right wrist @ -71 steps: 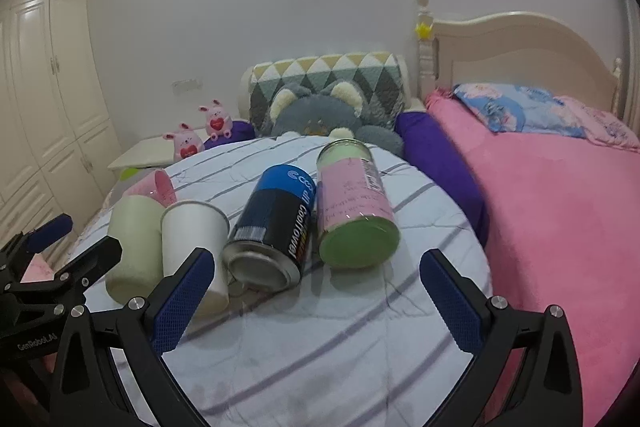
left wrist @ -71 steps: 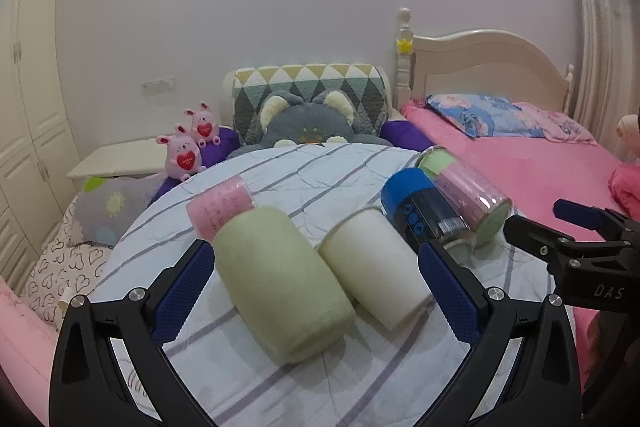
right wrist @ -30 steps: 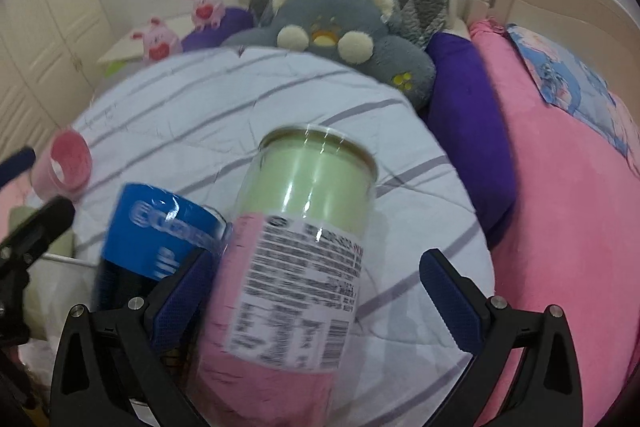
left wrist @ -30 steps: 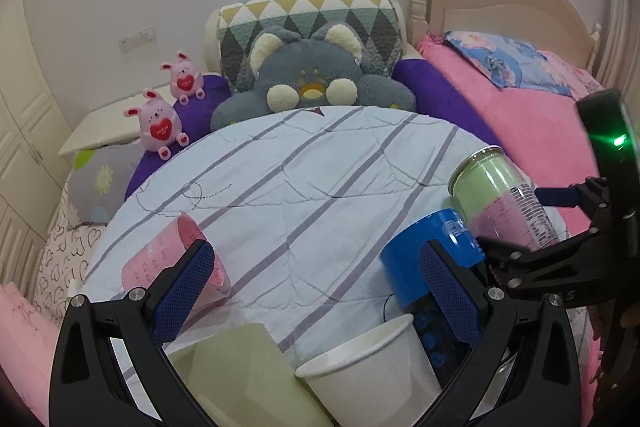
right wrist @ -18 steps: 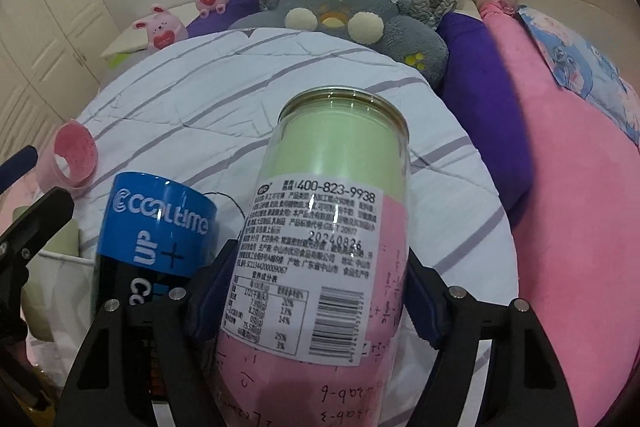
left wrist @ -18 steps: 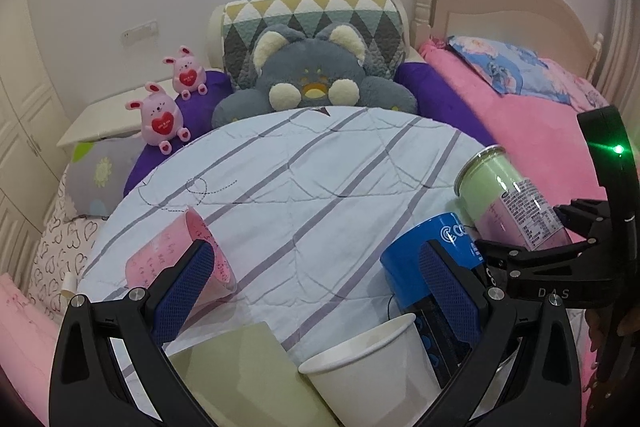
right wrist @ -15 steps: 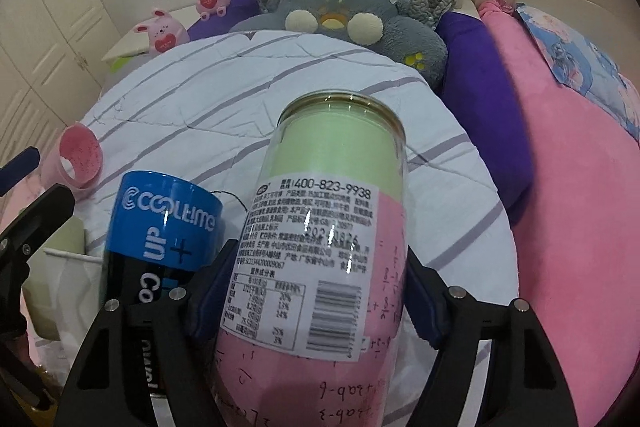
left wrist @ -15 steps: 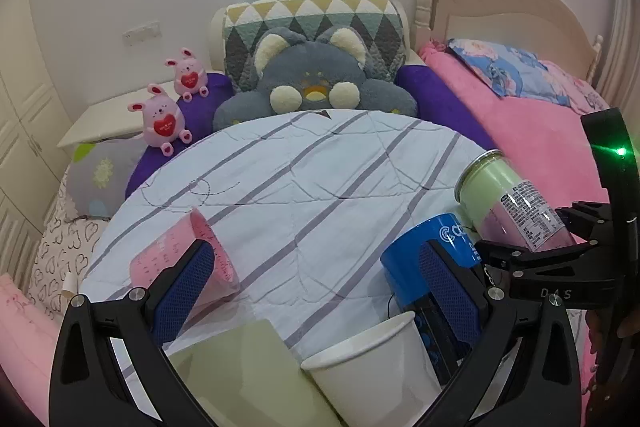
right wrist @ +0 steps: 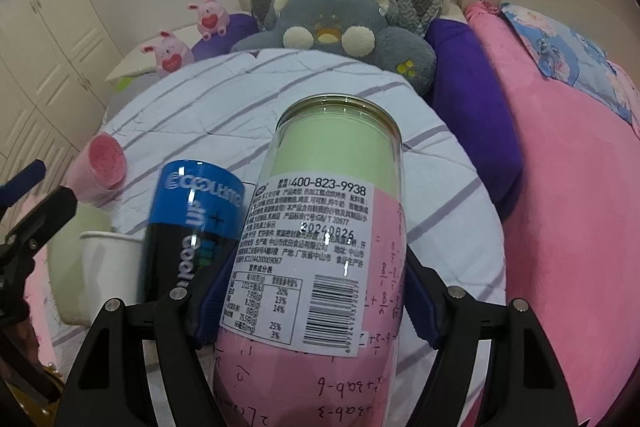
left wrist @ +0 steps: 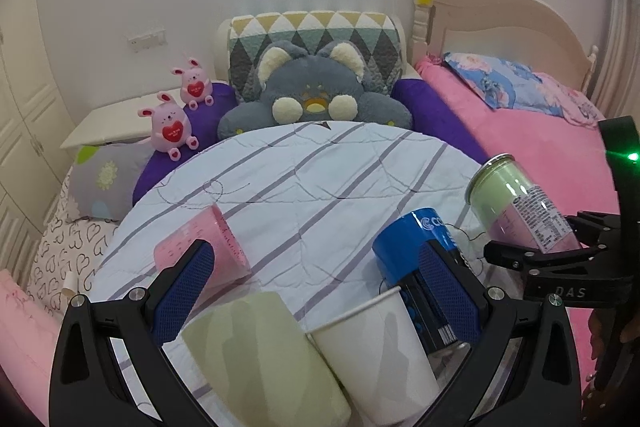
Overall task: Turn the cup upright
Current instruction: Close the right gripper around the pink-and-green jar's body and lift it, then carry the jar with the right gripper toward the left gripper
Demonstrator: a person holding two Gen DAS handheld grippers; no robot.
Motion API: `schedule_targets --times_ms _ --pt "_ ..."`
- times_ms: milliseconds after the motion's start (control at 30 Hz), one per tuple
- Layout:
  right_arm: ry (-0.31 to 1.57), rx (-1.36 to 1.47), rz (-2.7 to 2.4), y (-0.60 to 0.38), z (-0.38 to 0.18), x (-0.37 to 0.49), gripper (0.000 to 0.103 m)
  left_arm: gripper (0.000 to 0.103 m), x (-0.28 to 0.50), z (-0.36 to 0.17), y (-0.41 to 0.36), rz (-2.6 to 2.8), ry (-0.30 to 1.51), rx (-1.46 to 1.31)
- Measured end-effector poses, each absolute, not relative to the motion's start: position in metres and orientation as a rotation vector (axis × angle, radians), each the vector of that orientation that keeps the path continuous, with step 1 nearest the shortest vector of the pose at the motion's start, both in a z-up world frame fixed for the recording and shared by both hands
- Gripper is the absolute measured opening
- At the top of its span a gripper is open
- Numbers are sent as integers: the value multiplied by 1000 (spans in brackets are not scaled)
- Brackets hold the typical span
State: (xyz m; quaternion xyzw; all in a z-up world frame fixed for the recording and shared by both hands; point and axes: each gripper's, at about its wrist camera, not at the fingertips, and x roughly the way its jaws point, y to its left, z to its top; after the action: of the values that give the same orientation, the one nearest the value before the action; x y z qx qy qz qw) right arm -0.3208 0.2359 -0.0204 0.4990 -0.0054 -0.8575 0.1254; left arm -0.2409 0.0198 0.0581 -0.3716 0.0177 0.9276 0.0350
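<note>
Now, from the left edge of the round quilted bench [left wrist: 320,187], the pink cup [left wrist: 200,251], pale green cup [left wrist: 260,355] and white paper cup [left wrist: 380,343] lie on their sides, framed by the released left gripper [left wrist: 316,291], which has stayed put. Near the right edge, the right gripper [right wrist: 316,303], open a second ago, has clenched on the green-and-pink labelled cup [right wrist: 320,259], tilting it up beside the blue can [right wrist: 192,219]; the flip looks underway.
</note>
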Motion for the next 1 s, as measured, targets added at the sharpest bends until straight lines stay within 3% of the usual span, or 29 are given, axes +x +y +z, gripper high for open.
schedule_targets --times_ms 533,1000 --pt "-59 1327 -2503 194 9 -216 75 103 -155 63 -9 2843 30 -1112" --pt "-93 1354 -2472 145 -25 -141 75 103 -87 27 -62 2870 34 -1187"
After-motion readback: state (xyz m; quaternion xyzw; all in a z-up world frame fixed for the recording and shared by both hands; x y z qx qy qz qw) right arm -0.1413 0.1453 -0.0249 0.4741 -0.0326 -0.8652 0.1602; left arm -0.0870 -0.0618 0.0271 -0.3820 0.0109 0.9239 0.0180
